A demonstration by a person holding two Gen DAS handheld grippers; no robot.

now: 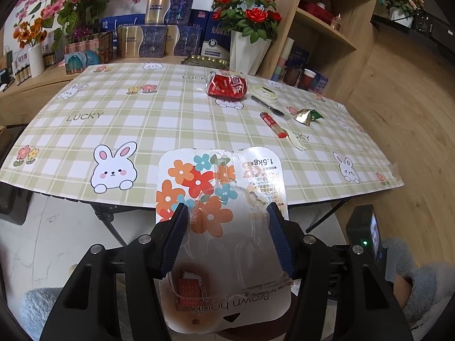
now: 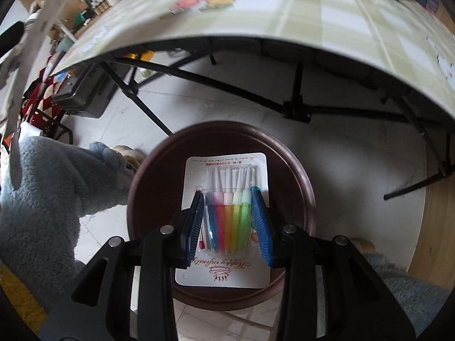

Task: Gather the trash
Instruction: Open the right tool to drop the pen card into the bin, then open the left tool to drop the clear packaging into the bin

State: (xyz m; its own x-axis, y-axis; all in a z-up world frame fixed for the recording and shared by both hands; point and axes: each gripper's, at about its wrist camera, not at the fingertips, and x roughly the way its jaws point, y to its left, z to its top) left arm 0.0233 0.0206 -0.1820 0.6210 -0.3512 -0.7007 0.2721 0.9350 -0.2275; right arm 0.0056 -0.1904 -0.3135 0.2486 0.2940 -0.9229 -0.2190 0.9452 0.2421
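My left gripper [image 1: 226, 213] is shut on a flower-printed hook blister pack [image 1: 216, 187], held in the air in front of the table's near edge. On the table lie a crushed red can [image 1: 226, 85], a tape roll [image 1: 264, 92], a black pen [image 1: 267, 106], a red-capped tube [image 1: 273, 125], a white plastic fork [image 1: 295, 141] and a gold-green wrapper [image 1: 308, 116]. My right gripper [image 2: 227, 196] is below the table, over a round brown bin [image 2: 148, 199]. Its fingers flank a candle pack [image 2: 226, 221]; I cannot tell whether they grip it.
The checked rabbit tablecloth [image 1: 113, 108] covers a folding table with black legs [image 2: 295, 85]. Boxes and flower pots [image 1: 250, 48] line the far edge, and a wooden shelf [image 1: 321, 22] stands at the right. My fuzzy blue sleeve [image 2: 51, 187] is left of the bin.
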